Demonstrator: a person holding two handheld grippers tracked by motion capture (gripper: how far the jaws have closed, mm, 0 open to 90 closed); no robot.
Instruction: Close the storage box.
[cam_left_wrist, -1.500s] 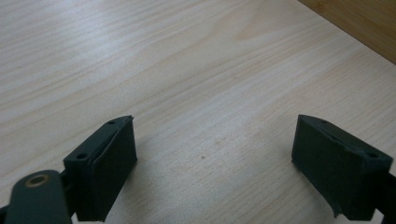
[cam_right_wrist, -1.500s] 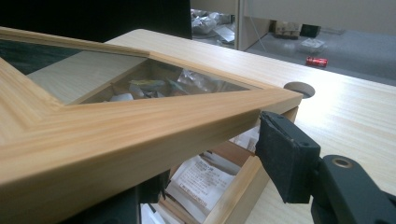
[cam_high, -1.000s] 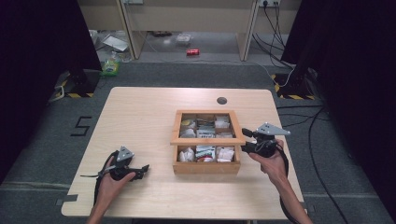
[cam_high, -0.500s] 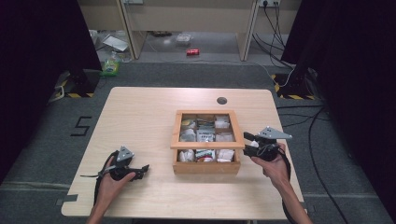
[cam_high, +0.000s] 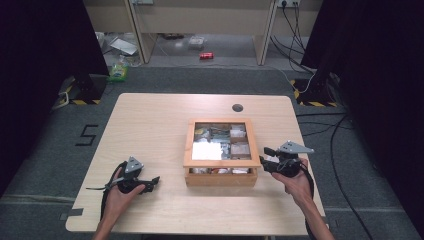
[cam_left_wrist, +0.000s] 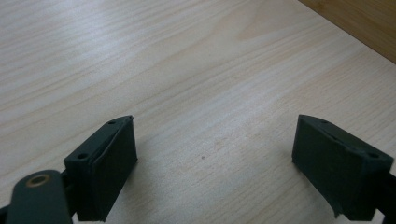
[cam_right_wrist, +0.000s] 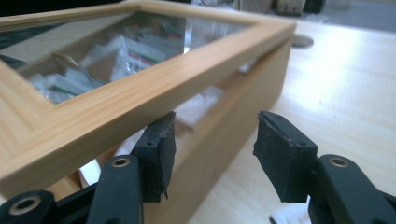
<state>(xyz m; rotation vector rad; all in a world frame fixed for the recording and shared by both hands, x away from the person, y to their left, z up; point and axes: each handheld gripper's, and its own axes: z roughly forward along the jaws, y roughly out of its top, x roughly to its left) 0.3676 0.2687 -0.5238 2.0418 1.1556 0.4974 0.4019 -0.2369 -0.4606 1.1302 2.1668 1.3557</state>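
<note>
High view — wooden box (cam_high: 221, 163) between claws

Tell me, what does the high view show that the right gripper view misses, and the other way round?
High view alone: the whole table, both hands, the left gripper resting apart from the box, and the floor beyond. Right gripper view alone: the lid is lifted off the box's wall, with one jaw under its raised edge. Both share the wooden box with packets under its glass lid, and the right gripper.
</note>
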